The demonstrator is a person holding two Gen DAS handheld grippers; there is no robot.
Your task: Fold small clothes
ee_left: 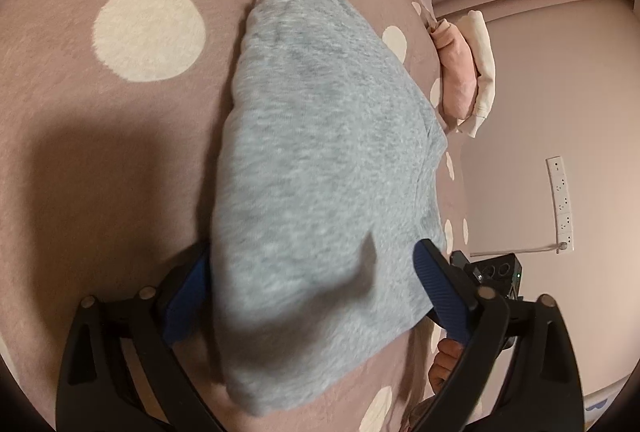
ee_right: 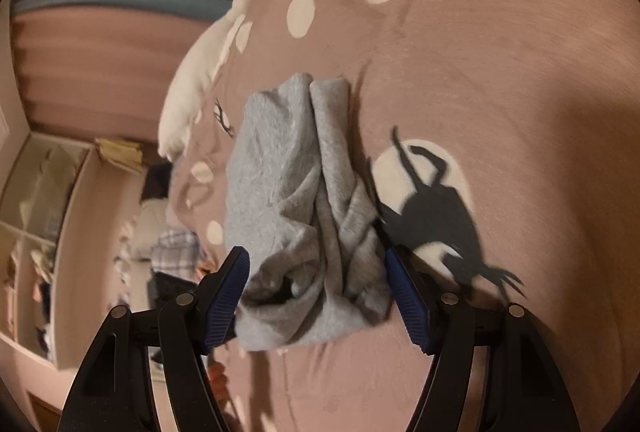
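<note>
Left wrist: we're seeing the left gripper (ee_left: 312,296) spread wide, released, straddling the grey garment (ee_left: 320,160) lying on the dotted pink bedspread (ee_left: 100,160). Right wrist: the right gripper (ee_right: 316,296) is flanking the garment's bunched end (grip unclear, can't tell).

The grey garment (ee_left: 320,168) is lying across the middle of the dotted bedspread (ee_left: 100,152), filling the space ahead of both grippers. Bare bedspread is stretching wide to one side. A white plush duck (ee_right: 200,72) and a pink and cream bundle of clothes (ee_left: 468,72) are crowding the bed's edge.
</note>
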